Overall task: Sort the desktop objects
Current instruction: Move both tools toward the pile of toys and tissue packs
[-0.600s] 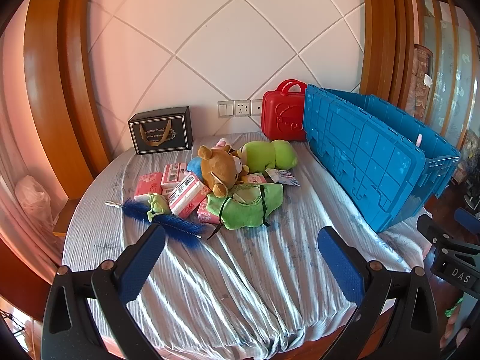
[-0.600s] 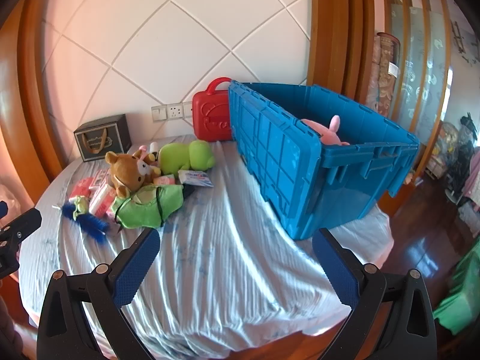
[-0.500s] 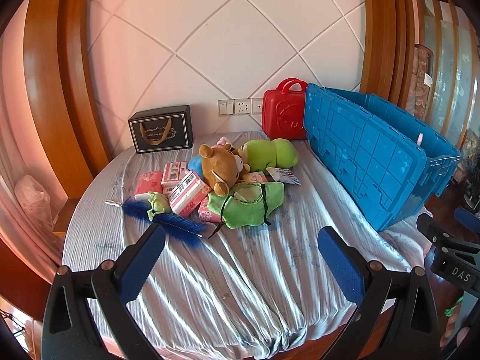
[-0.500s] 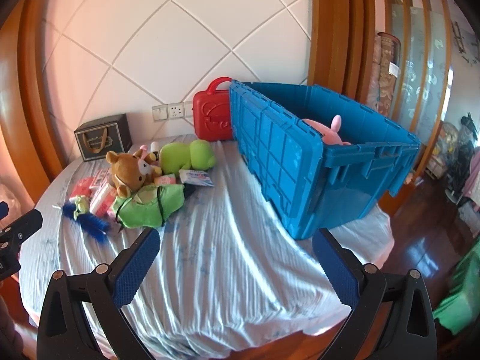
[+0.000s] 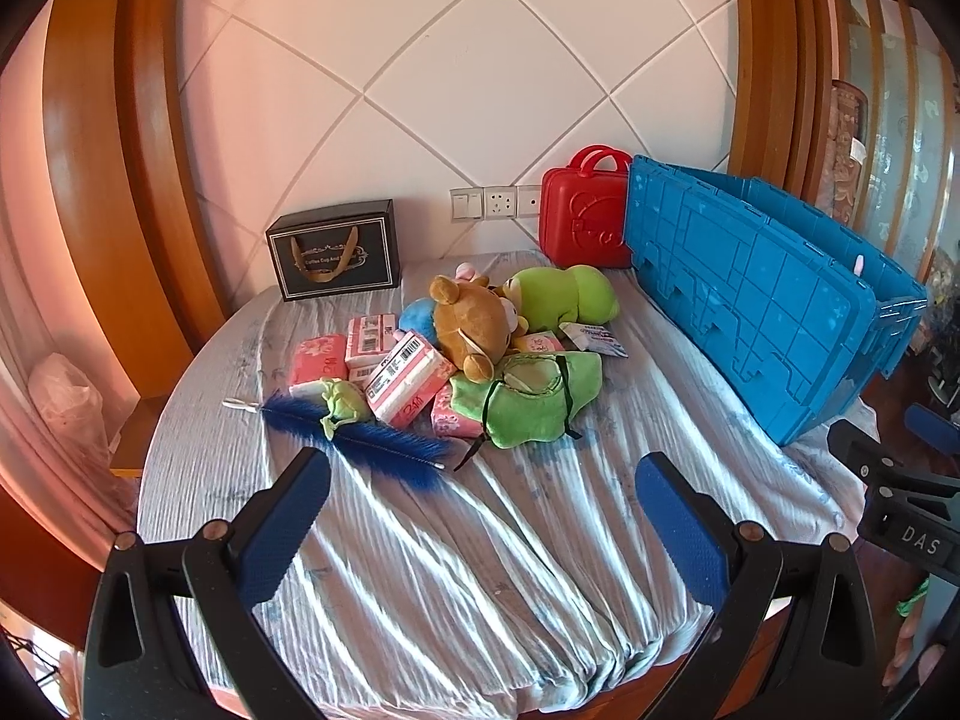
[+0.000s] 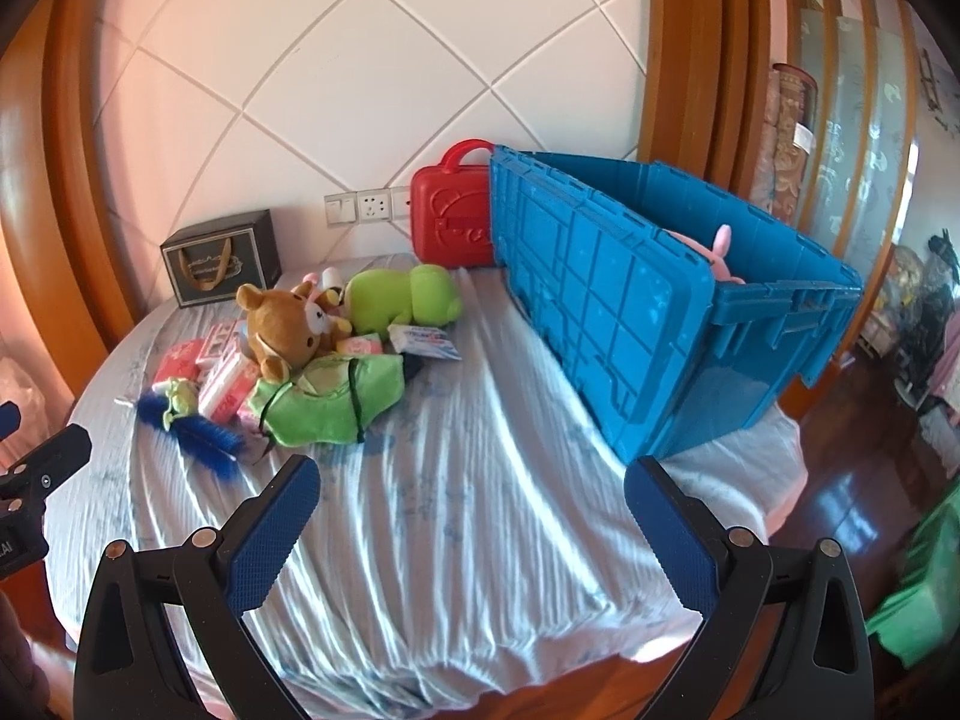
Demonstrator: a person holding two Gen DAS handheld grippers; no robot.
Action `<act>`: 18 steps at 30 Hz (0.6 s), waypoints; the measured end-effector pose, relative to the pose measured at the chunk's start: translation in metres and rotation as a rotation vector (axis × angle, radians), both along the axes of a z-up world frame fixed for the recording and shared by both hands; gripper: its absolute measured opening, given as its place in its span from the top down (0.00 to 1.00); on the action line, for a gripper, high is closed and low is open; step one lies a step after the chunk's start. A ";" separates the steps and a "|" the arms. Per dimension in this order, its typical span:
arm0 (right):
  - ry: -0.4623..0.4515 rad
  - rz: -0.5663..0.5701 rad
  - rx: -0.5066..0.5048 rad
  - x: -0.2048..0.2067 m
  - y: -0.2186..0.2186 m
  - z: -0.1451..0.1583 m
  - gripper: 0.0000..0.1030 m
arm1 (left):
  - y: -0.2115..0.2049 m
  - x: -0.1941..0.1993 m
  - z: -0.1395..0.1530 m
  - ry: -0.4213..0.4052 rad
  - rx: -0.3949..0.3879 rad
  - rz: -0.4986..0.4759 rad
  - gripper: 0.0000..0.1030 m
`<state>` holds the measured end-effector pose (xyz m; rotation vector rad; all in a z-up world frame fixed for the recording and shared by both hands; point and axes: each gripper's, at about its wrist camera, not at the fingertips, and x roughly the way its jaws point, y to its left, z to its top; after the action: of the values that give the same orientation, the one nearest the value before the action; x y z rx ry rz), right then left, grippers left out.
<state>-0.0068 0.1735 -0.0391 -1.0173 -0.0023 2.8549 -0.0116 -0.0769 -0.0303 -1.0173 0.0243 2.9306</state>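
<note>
— White padded wall (image 5: 420, 90) with criss-cross lines stands at the back, and a round table with a wrinkly pale blue cloth (image 5: 480, 540) sits in front. What is on the left?

— A black cardboard gift box with gold ribbon handles (image 5: 333, 252) stands by the wall. Nearer to us lies a fluffy blue bottle brush (image 5: 360, 438), with a little green frog toy (image 5: 343, 401) on it.

— And in the middle?

— A heap! Pink tissue packs (image 5: 402, 378), a brown teddy bear (image 5: 471, 324), a bright green plush frog (image 5: 564, 297) behind him, and a flat green plush bag (image 5: 528, 396) in front.

— What about the right?

— A red plastic case with a handle (image 5: 579, 216) leans by the wall. Touching it is a big blue plastic crate (image 6: 660, 312), with a pink plush toy (image 6: 717, 258) peeking out inside.

— What do the tongs do?

— The left gripper (image 5: 480, 510) is wide open and holds nothing. The right gripper (image 6: 471, 516) is wide open too, empty, over bare cloth beside the crate.
</note>
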 end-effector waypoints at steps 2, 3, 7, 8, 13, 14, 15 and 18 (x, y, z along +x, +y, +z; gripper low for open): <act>-0.004 -0.005 0.001 0.000 -0.007 -0.002 0.00 | -0.012 -0.002 -0.002 0.003 -0.001 0.002 0.00; -0.007 -0.007 0.000 -0.001 -0.011 -0.003 0.00 | -0.020 -0.005 -0.004 0.000 -0.002 0.004 0.00; -0.024 -0.003 -0.004 -0.004 -0.030 -0.013 0.00 | -0.048 -0.019 -0.021 -0.040 0.000 0.022 0.00; -0.032 0.000 -0.001 -0.006 -0.035 -0.016 0.00 | -0.055 -0.024 -0.027 -0.053 0.000 0.035 0.00; -0.091 0.047 0.002 -0.029 -0.058 -0.037 0.00 | -0.085 -0.047 -0.060 -0.127 0.015 0.080 0.00; -0.104 0.058 0.004 -0.035 -0.061 -0.041 0.00 | -0.090 -0.052 -0.067 -0.142 0.019 0.093 0.00; -0.118 0.071 0.008 -0.043 -0.065 -0.047 0.00 | -0.095 -0.055 -0.074 -0.153 0.023 0.105 0.00; -0.151 0.108 0.020 -0.068 -0.072 -0.063 0.00 | -0.105 -0.067 -0.094 -0.195 0.043 0.148 0.03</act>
<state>-0.0750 0.1012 -0.1020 -1.2631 -0.1007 2.8581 -0.0791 -0.1821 -0.1240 -1.3478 -0.1246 2.9286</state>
